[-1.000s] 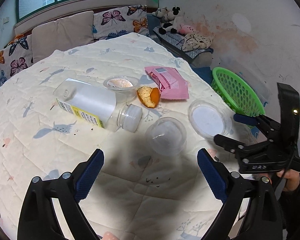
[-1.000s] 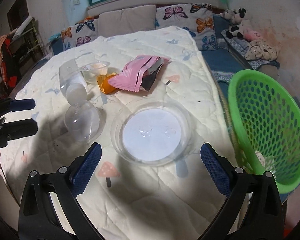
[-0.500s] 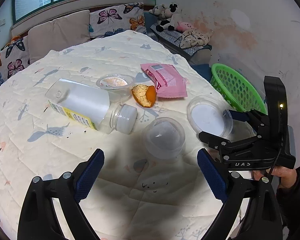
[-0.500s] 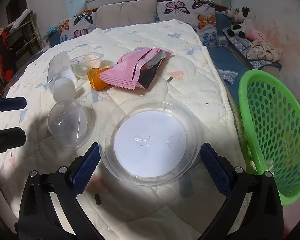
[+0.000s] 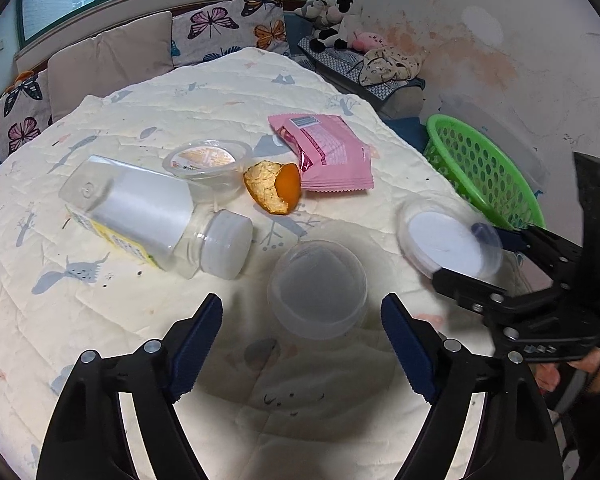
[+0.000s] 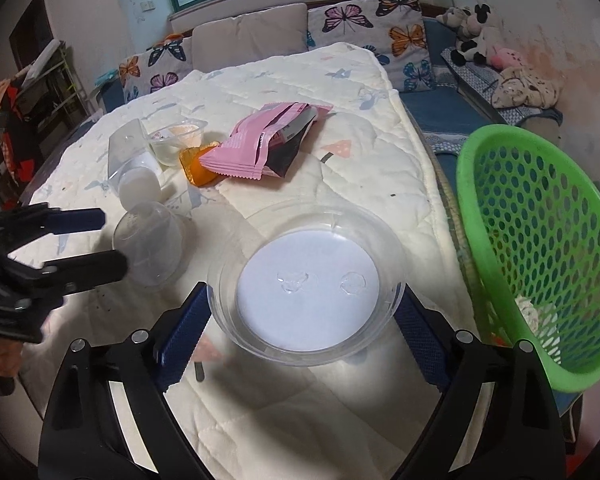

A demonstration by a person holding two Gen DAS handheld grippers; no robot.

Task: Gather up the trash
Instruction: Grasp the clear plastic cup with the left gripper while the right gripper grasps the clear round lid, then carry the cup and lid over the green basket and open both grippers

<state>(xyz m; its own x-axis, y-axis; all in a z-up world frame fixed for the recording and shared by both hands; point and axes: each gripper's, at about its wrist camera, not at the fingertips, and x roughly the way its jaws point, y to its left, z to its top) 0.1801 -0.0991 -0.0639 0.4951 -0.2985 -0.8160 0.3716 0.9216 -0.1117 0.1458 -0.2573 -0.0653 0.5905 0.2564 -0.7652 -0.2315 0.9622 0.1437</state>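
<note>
A clear plastic cup (image 5: 318, 294) lies on the quilt between the fingertips of my left gripper (image 5: 300, 316). Its jaws are closing and the pads stand clear of the cup. My right gripper (image 6: 304, 300) is closing around a clear round dish (image 6: 308, 280) with a white bottom, and both pads touch its rim. In the left wrist view the right gripper (image 5: 460, 252) straddles the blurred dish (image 5: 440, 236). The right wrist view shows the left gripper (image 6: 112, 240) beside the cup (image 6: 152, 248). Farther back lie an empty bottle (image 5: 140, 216), a jelly cup (image 5: 208, 160), an orange peel (image 5: 274, 190) and a pink wrapper (image 5: 328, 152).
A green mesh basket (image 6: 540, 240) stands off the quilt's right edge with a scrap at its bottom. The quilt (image 5: 220, 88) covers the whole table. Butterfly cushions (image 6: 364, 24) and soft toys (image 6: 472, 36) line the bench behind. A hand (image 5: 548, 376) holds the right gripper.
My left gripper came forward and down, so the cup now sits between its narrowing jaws. The right gripper's jaws narrowed from wide of the dish to its rim.
</note>
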